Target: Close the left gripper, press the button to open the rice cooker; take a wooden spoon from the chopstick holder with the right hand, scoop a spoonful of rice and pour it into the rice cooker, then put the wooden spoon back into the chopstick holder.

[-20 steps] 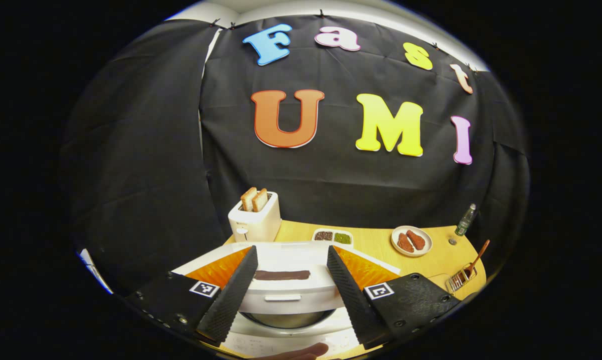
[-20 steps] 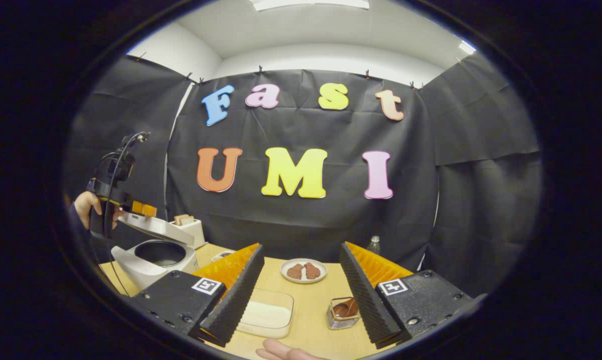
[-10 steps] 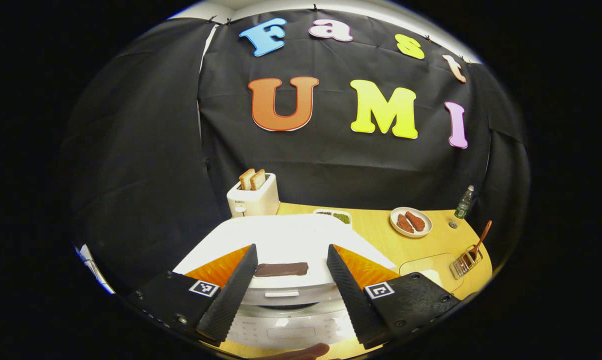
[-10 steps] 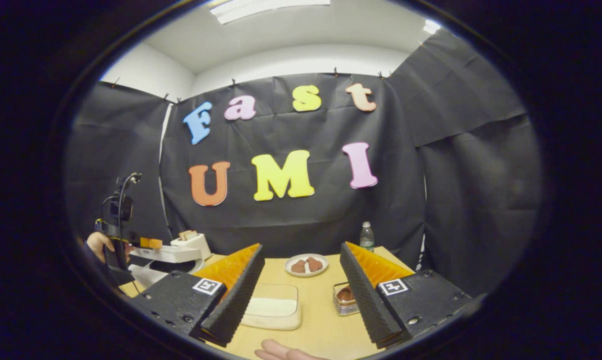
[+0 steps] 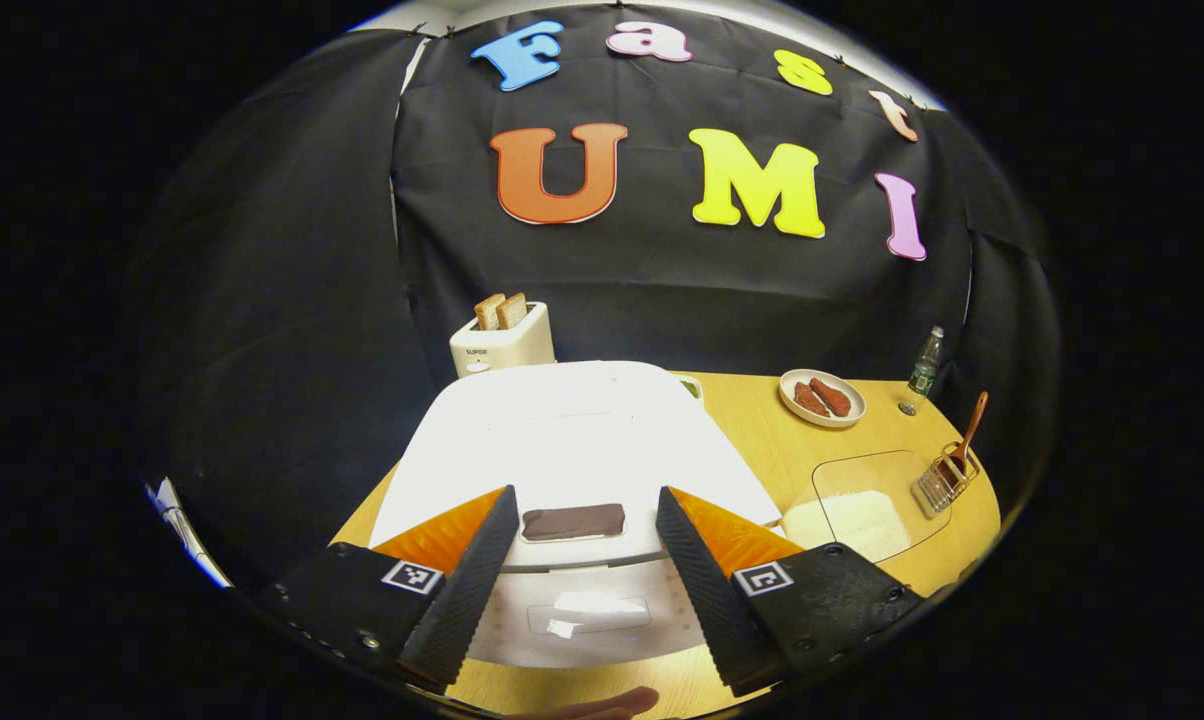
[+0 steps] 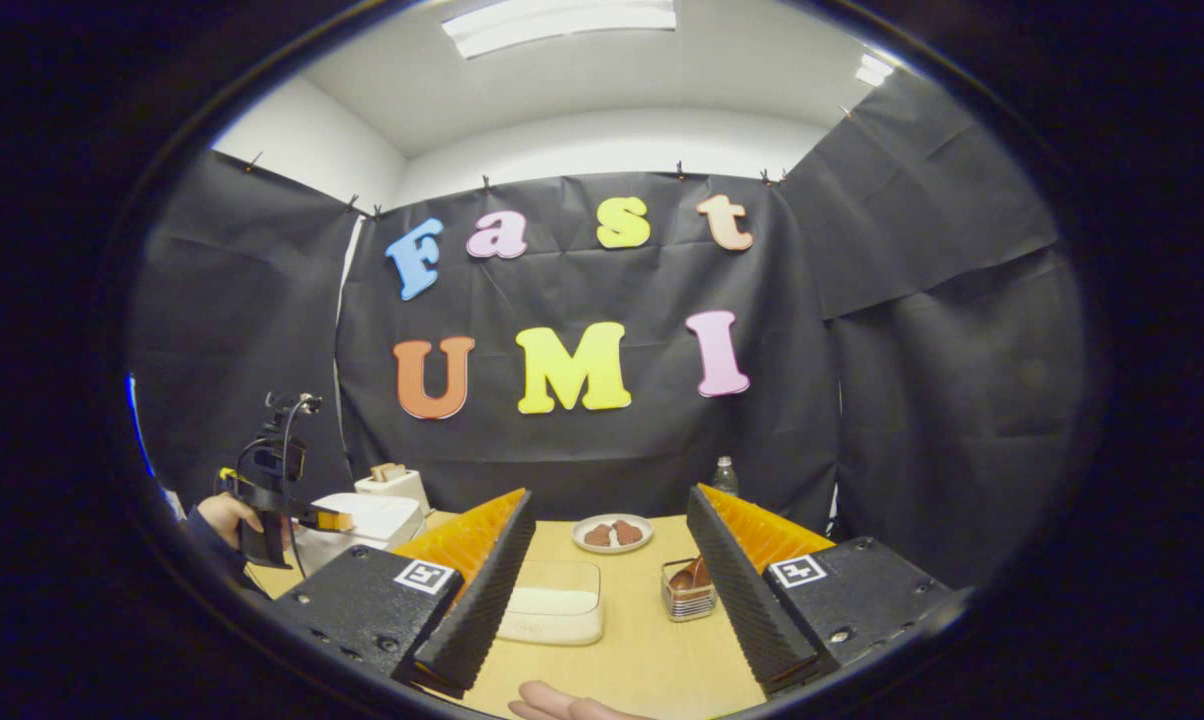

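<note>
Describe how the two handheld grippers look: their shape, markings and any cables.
Each gripper has two wedge-shaped fingers with ribbed inner faces, on black blocks with screws and a square black-and-white marker: left gripper, right gripper. Seen from afar in the right gripper view, the left gripper has a black handle, a camera on top and a thin black cable looping above. The hand holding it wears a dark sleeve.

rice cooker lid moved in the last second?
Yes. The rice cooker lid has swung down shut: in the right gripper view it stood raised against the toaster, and now lies below it.
</note>
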